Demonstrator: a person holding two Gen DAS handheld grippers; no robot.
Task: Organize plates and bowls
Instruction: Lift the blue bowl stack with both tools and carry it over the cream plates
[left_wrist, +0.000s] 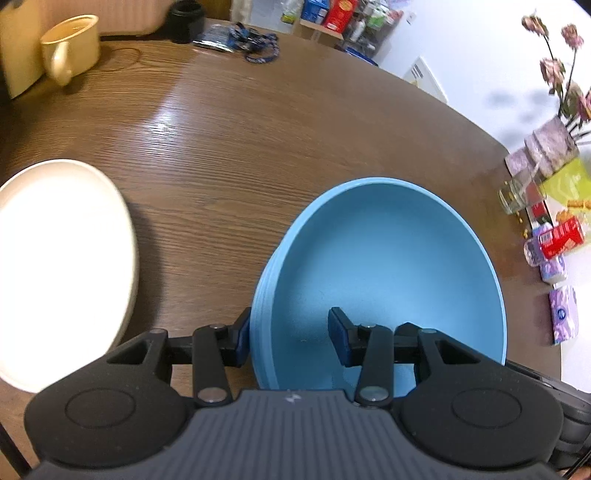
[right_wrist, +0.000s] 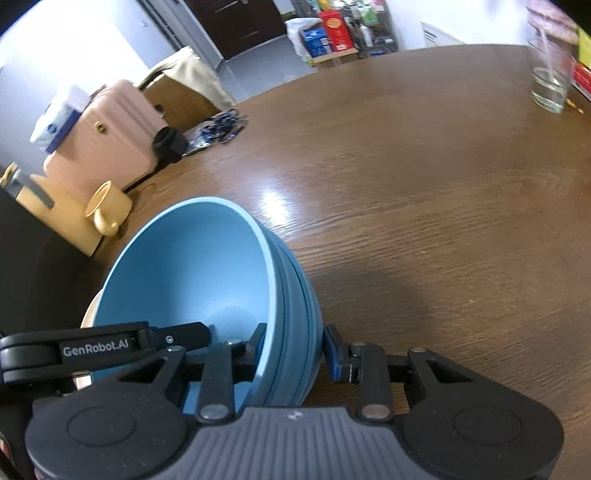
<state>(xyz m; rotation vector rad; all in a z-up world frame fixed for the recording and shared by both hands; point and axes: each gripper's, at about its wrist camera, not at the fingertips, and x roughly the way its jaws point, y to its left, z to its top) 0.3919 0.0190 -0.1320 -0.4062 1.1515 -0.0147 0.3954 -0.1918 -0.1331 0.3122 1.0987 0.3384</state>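
A blue bowl (left_wrist: 384, 266) with a ribbed outer wall is held tilted over the wooden table (left_wrist: 229, 147). My left gripper (left_wrist: 290, 338) straddles its near left rim, one finger outside touching the wall, the other inside with a gap. My right gripper (right_wrist: 295, 349) straddles the bowl (right_wrist: 192, 266) at its right rim, fingers close on both sides of the wall. A white plate (left_wrist: 55, 266) lies on the table left of the bowl; a sliver of the plate (right_wrist: 88, 314) shows under the bowl in the right wrist view.
A yellow mug (left_wrist: 70, 46) stands at the far left by a box. A black cap (left_wrist: 186, 18) and blue lanyards (left_wrist: 255, 42) lie at the far edge. A glass (right_wrist: 550, 86), packets and a flower vase (left_wrist: 554, 144) crowd the right edge.
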